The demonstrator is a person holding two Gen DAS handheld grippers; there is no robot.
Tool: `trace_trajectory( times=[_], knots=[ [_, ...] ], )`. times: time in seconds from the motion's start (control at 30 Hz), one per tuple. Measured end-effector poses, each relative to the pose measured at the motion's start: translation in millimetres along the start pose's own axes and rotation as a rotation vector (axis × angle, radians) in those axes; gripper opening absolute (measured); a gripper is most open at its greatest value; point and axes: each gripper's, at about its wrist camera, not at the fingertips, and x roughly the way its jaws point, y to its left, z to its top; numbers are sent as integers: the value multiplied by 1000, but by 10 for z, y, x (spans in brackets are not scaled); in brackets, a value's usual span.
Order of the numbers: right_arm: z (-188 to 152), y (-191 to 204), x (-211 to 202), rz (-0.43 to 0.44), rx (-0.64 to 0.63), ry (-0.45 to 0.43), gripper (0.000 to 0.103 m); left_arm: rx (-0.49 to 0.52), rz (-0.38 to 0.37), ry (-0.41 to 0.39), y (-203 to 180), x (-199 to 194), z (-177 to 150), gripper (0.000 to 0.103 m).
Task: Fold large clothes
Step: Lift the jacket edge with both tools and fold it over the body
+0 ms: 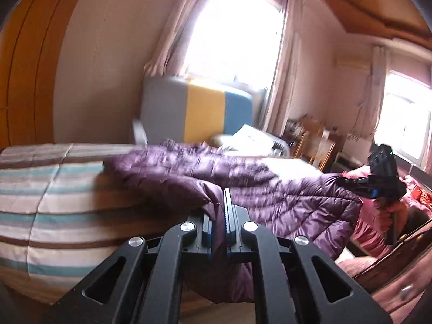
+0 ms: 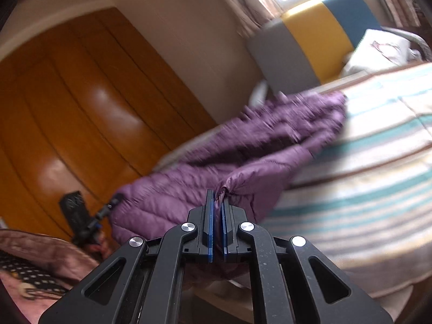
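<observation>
Two black two-finger grippers each pinch one quilted purple down jacket (image 1: 270,189): the left gripper (image 1: 220,210) and right gripper (image 2: 218,205) are clamped on its fabric. The jacket sprawls across one striped bedspread (image 1: 40,189); beyond stands one grey-yellow-blue headboard (image 1: 197,108).

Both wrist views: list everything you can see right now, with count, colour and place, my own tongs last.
jacket: one, purple quilted, spread across the bed, near edge hanging off
bed: one, cover striped teal, brown and cream, under the jacket
headboard: one, grey, yellow and blue panels, at the bed's far end
pillow: one, white, by the headboard
wardrobe: one, orange-brown wood, beside the bed
windows: two, bright, with pinkish curtains
chair: wooden, number unclear, far right
left tongs: black, shut on jacket
right tongs: black, shut on jacket
</observation>
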Motion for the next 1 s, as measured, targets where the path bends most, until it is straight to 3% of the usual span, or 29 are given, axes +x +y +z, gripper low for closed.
trace_trajectory(
  times=[0.13, 0.3, 0.53, 1.0],
  knots=[
    [167, 97, -111, 105, -6, -85, 5, -17, -26, -92, -1, -165, 160, 6],
    [440, -42, -88, 78, 48, -164, 5, -104, 12, -153, 252, -219, 331, 6],
    [820, -440, 195, -1, 124, -197, 5, -175, 98, -89, 629, 107, 430, 6],
    [1009, -857, 648, -121, 167, -173, 5, -169, 220, 25, 930, 998, 493, 7]
  ],
)
